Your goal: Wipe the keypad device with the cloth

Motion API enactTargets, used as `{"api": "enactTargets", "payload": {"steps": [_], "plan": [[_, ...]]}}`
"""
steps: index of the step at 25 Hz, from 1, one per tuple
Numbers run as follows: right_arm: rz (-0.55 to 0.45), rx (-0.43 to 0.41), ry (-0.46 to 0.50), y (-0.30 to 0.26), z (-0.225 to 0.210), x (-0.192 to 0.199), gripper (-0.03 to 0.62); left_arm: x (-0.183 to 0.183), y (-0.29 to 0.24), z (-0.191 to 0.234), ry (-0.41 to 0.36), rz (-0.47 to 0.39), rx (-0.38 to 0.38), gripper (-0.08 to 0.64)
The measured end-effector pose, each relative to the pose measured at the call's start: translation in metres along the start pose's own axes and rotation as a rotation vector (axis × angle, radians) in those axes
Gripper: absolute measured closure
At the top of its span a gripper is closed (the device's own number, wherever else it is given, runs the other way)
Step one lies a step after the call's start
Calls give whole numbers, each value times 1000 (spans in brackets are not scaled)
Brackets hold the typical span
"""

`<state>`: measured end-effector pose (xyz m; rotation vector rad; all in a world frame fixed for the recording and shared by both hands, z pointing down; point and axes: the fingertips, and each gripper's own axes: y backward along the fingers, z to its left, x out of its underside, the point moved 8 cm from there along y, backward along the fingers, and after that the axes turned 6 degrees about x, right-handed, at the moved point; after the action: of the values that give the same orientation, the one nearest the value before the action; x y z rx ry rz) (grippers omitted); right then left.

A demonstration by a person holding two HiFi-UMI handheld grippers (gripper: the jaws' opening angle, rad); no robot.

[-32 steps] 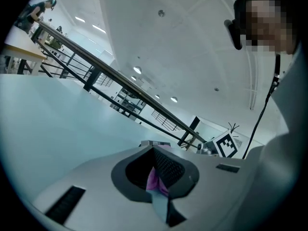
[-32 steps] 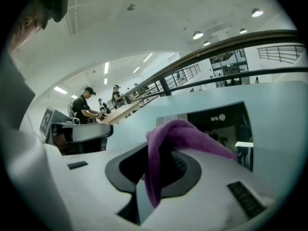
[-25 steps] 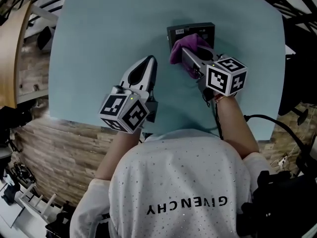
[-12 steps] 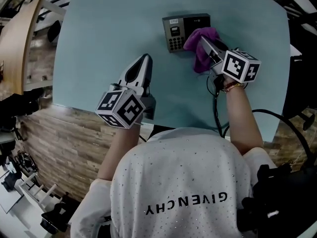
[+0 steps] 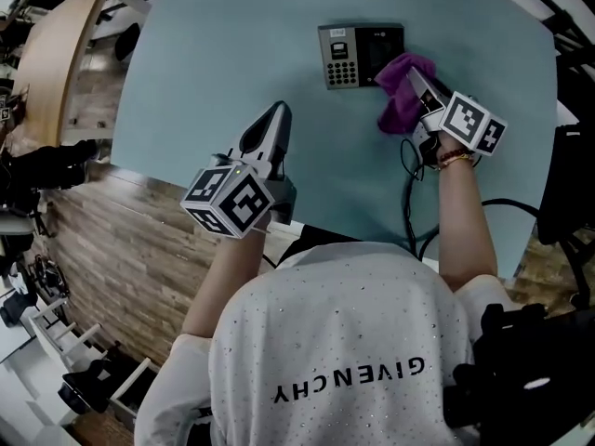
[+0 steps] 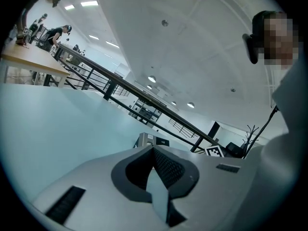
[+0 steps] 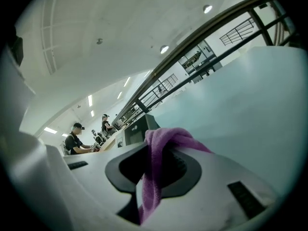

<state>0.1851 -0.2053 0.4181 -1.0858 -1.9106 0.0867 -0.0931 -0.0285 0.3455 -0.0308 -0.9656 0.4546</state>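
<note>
My left gripper [image 5: 275, 117] is pointing toward 12 o'clock over the pale blue table [image 5: 204, 63], jaws pressed together and empty, at about 7 o'clock from the keypad device [image 5: 359, 54]. My right gripper [image 5: 418, 80] is pinching the purple cloth [image 5: 400, 105], which is bunching against the device's 4 o'clock corner. A black cable [image 5: 407, 203] is trailing back toward me. Only the head view is showing the keys; the right gripper view is showing the device's dark side (and people [image 7: 74, 139] working at a bench beyond). A second ago the cloth was covering the device's middle; it is now sliding off to the right.
</note>
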Motion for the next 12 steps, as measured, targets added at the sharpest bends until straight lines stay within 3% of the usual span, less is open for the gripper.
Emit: {"api": "enactTargets", "payload": {"steps": [5,12], "plan": [[-15,-98,110,-6,39,0,528,6,20,-3,10,-18,-50,555],[130,-226,303,-36,97,35,528,9,40,-6,27,-58,-104,555]]}}
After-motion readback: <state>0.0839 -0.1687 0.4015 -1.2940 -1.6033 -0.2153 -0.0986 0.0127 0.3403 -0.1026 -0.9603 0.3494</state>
